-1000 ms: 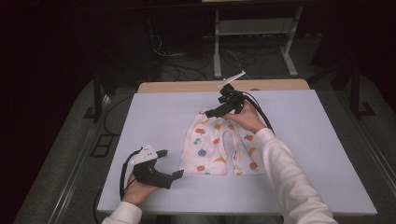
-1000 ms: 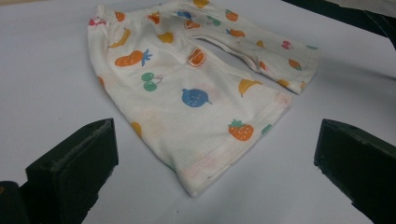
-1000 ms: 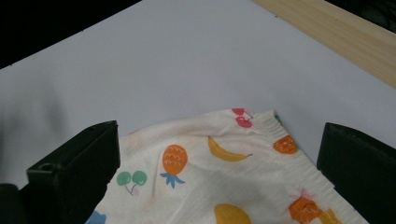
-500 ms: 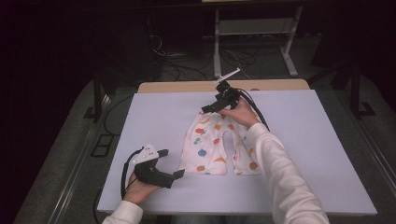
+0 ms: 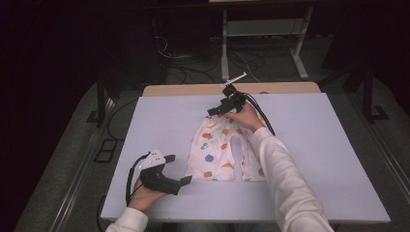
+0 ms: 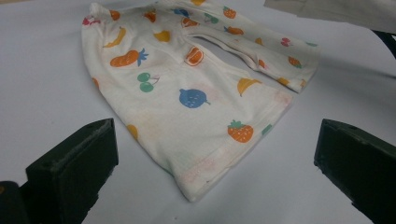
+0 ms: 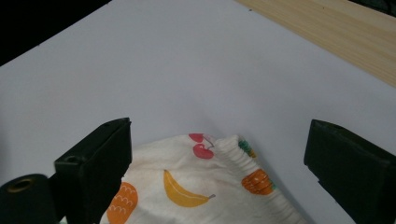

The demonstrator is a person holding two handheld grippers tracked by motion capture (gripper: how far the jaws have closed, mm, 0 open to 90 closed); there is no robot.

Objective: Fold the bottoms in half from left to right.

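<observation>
We see a white tabletop (image 5: 314, 145) edged by bare wood (image 5: 193, 90) at its far side. Beyond, the room is dark, with cables (image 5: 193, 72) and a white metal stand (image 5: 261, 34) on the floor.

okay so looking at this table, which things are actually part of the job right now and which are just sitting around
Part of the job:
- fruit-print baby pants, flat on the white board
- right hand-held gripper, open at the waistband
- left hand-held gripper, open near the leg hems

Just lying about:
- wooden tabletop edge
- floor cables
- white metal stand
</observation>
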